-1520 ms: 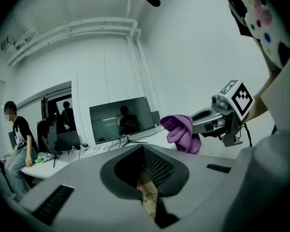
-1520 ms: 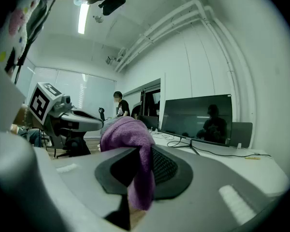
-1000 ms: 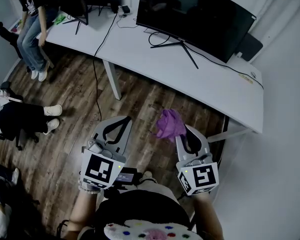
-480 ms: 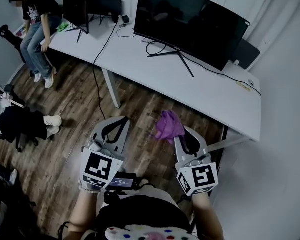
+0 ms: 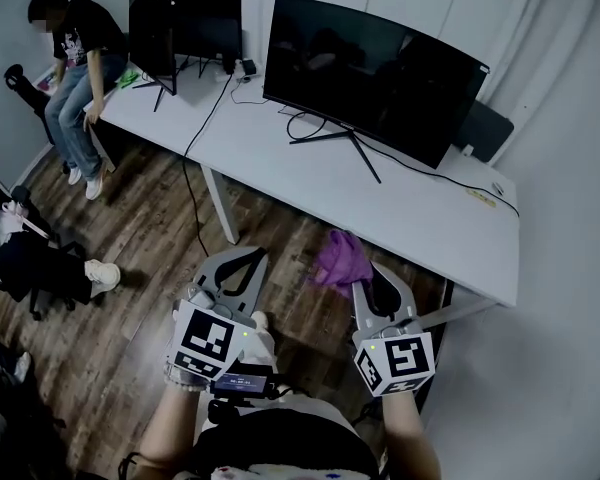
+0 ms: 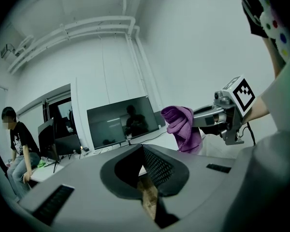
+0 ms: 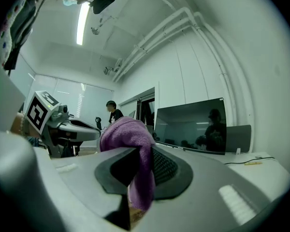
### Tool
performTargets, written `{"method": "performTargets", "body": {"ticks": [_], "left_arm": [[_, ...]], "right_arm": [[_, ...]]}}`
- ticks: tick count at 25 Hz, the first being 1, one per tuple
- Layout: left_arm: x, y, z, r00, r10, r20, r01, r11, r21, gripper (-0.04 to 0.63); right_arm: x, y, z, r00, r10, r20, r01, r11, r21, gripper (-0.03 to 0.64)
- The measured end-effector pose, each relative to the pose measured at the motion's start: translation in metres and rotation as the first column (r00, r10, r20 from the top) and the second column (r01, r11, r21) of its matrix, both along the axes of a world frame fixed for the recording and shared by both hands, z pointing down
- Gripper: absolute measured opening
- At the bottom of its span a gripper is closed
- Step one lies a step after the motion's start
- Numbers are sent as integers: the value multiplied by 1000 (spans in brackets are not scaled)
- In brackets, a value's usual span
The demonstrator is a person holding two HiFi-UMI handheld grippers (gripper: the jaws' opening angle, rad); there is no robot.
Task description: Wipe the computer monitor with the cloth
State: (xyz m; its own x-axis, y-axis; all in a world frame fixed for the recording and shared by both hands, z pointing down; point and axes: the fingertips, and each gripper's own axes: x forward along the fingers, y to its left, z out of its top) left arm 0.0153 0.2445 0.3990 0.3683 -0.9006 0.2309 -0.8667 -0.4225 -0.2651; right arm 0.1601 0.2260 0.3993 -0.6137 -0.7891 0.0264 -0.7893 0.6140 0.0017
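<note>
A large dark curved monitor [image 5: 375, 63] stands on a white desk [image 5: 380, 208]; it also shows in the left gripper view [image 6: 118, 122] and the right gripper view [image 7: 191, 124]. My right gripper [image 5: 365, 273] is shut on a purple cloth [image 5: 342, 258], held over the floor short of the desk. The cloth [image 7: 130, 158] hangs bunched between its jaws. My left gripper [image 5: 238, 263] is beside it, shut with nothing in its jaws, and sees the cloth [image 6: 182, 127] to its right.
A second smaller monitor [image 5: 152, 30] stands at the desk's far left. A person [image 5: 75, 63] leans on the desk's left end. Cables [image 5: 195, 118] hang off the desk to the wooden floor. A chair with dark clothing [image 5: 35, 253] stands at left. A white wall [image 5: 570, 298] closes the right.
Both grippers and the head view have moved a little toward the desk, so the monitor sits lower and nearer in frame. The cloth stays held in the right gripper.
</note>
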Motion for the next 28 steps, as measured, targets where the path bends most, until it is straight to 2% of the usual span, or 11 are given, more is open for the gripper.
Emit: {"method": "performTargets", "body": {"ticks": [9, 16, 28], "left_arm": [[-21, -81, 8, 999, 35, -19, -34, 999, 14, 6], [-61, -172, 6, 998, 24, -58, -23, 1000, 16, 6], [-125, -333, -12, 996, 51, -68, -49, 998, 29, 6]], "right_arm": [[-17, -72, 6, 999, 37, -26, -37, 999, 17, 69], [-49, -157, -2, 996, 75, -38, -74, 997, 23, 69], [-117, -305, -20, 993, 101, -68, -99, 994, 38, 69]]}}
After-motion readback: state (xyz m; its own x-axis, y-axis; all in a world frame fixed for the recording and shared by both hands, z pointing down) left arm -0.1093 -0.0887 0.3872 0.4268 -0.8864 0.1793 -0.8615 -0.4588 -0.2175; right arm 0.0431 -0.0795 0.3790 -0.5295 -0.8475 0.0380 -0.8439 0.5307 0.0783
